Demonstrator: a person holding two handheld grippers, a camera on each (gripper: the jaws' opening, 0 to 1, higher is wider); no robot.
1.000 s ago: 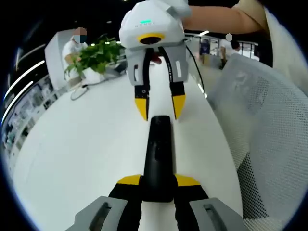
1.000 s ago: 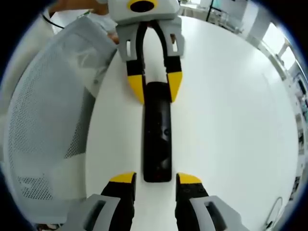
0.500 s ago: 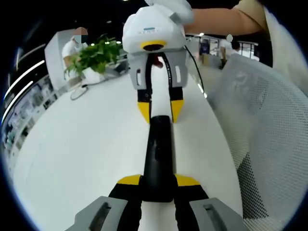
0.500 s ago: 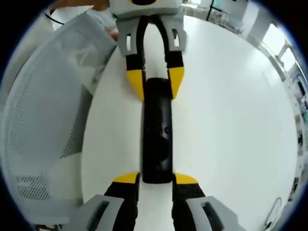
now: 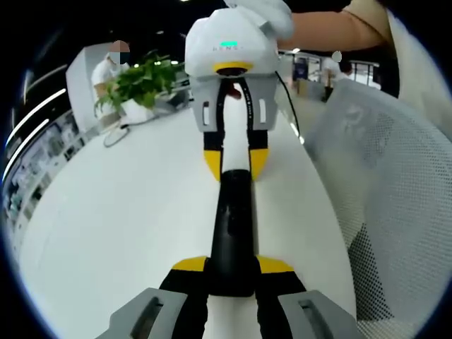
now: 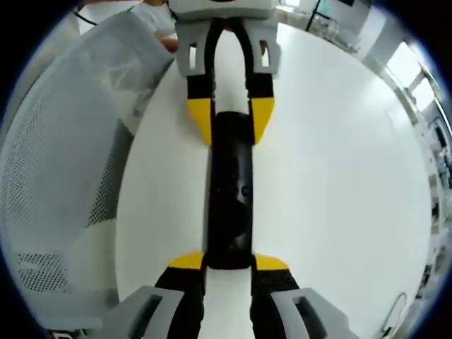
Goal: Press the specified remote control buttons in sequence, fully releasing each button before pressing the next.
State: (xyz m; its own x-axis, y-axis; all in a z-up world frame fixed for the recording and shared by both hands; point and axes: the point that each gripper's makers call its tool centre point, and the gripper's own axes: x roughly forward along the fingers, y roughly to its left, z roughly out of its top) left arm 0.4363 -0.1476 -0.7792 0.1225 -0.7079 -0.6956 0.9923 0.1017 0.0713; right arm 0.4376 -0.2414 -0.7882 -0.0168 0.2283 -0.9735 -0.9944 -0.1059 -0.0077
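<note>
White and round-edged, the table [image 5: 120, 226] carried a single black remote control [image 5: 233, 229] lying lengthwise between the two hand-held grippers; a white mesh chair back [image 5: 381, 198] stood just beside the table edge; at the far end a green potted plant [image 5: 138, 81] sat near a coiled cable [image 5: 116, 134], with a seated person behind it; open office space with ceiling lights lay beyond.

Left gripper [image 5: 233, 265], seen in the left gripper view, had its yellow-tipped jaws closed against the two sides of the remote's near end, gripping it; the remote ran straight away from it toward the other tool.

Right gripper [image 6: 229, 261], seen in the right gripper view, had its yellow tips pressed to either side of the remote's opposite end, likewise clamped on it; in that view a small round button showed on the remote's upper face, though no markings could be read.

Each gripper appeared in the other's view at the far end of the remote, tips flanking the black body; a bare forearm [image 5: 325, 28] reached in above the right gripper's white housing.
</note>
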